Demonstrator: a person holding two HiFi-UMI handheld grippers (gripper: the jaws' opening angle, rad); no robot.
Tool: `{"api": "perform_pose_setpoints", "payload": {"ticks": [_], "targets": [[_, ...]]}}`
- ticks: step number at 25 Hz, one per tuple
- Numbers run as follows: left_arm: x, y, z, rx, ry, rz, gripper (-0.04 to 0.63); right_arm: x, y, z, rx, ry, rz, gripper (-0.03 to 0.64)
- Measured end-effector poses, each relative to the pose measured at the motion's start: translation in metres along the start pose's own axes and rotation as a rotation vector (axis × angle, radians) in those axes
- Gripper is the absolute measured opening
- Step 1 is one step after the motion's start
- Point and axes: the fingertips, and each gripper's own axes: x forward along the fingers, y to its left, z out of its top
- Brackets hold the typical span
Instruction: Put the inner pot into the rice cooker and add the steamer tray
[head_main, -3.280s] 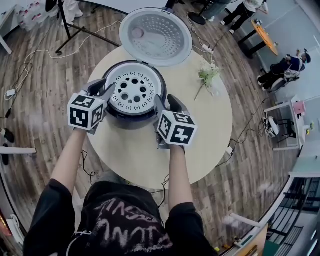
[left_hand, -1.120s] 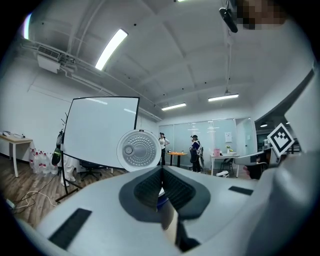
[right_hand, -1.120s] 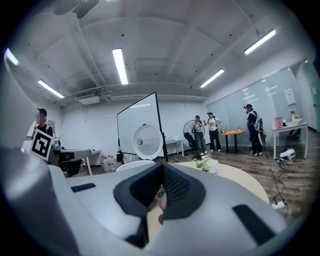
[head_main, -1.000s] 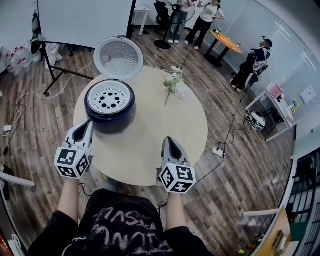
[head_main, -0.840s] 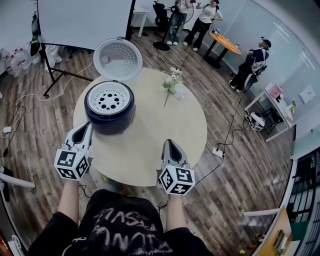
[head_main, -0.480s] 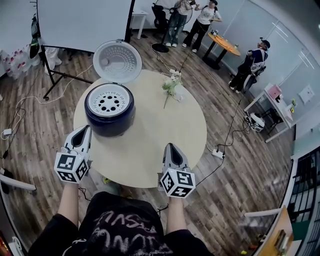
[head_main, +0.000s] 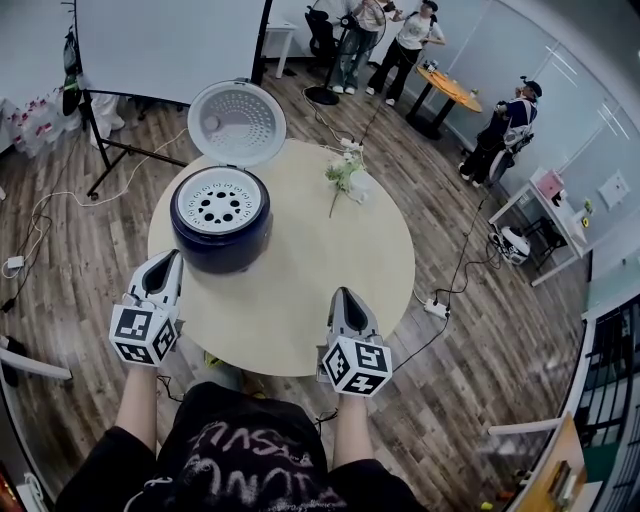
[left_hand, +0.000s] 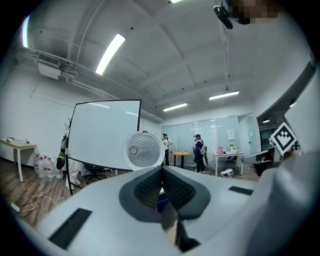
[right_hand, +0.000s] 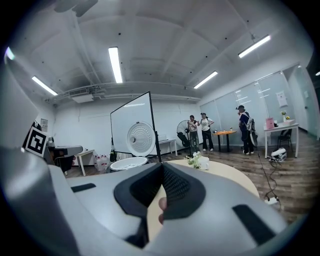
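Both grippers are now sitting back at the near edge of the round table (head_main: 300, 275), where a few seconds ago they were flanking the cooker's mouth, right at the tray's rim. The cooker also looks farther off in the head view.

The left gripper (head_main: 168, 262) is hovering just off the table's left edge. Its jaws are pressed fully together with nothing between them, as its own view shows. It is pointing toward the rice cooker (head_main: 221, 232), which is standing on the left part of the table. The steamer tray (head_main: 220, 199) is lying flat in the cooker's mouth, and the lid (head_main: 236, 122) is standing open behind it. The tray is covering the opening, so the inner pot cannot be seen, though it is presumably sitting beneath.

The tray looks thin, perforated and stiff. It is probably light, and the outer rim is the best place to take it, with a jaw on each side to keep it level. Its smooth surface may be slippery under the pads.

Farther right, a small vase of flowers (head_main: 345, 172) is standing well clear of the cooker.

The right gripper (head_main: 343, 298) is hanging over the near right part of the table, also clamped tight on nothing. The loading looks complete.
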Motion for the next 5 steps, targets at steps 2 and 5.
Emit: {"api": "perform_pose_setpoints", "payload": {"ticks": [2,5], "targets": [[0.0005,0.0023,-0.0011,-0.008,0.0,0.002,0.012,0.0008,-0.0012,-0.0021,0.005,0.004,-0.004,0.004],[0.0023,0.0074,-0.0029,-0.009,0.008,0.011,0.012,0.0041,-0.0024,-0.0043,0.002,0.011,-0.011,0.003]]}}
